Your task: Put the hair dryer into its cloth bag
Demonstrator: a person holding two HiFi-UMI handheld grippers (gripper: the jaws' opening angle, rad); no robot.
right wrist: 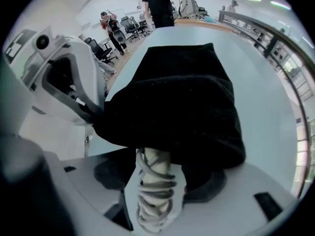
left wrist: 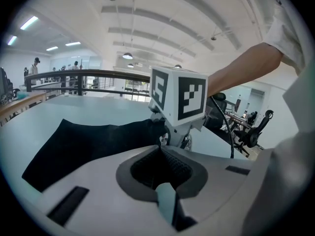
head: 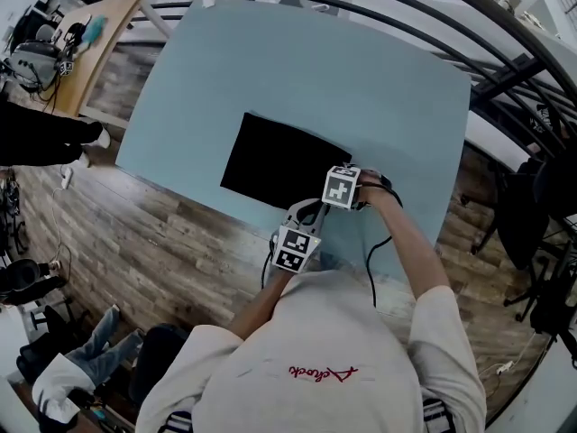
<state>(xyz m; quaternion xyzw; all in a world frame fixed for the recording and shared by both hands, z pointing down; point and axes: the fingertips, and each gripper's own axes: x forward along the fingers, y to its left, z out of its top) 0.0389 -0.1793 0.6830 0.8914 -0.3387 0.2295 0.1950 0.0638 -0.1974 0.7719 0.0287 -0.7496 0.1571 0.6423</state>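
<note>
left gripper [left wrist: 161, 145]: jaws pressed together on the near edge of the cloth bag [head: 270, 162], just left of the right gripper.
right gripper [right wrist: 156, 162]: points steeply down, jaws spread wide, pads clear of what stands between them.
hair dryer [right wrist: 155, 193]: only its pale handle shows (a grey cord wound round it), sticking out of the bag's mouth between the right gripper's spread jaws; the rest is hidden under the black cloth, which bulges just beyond those jaws.
cloth bag: black, lying on the table beyond both grippers, its mouth at their tips and its closed end farthest from them.
table [head: 315, 70]: pale blue, under both grippers and stretching away past the bag.
floor [head: 162, 242]: wood planks, on the left gripper's side of the table.
far off: a person in black [right wrist: 160, 1] stands beyond the table's far end, with office chairs [right wrist: 125, 23] near.
</note>
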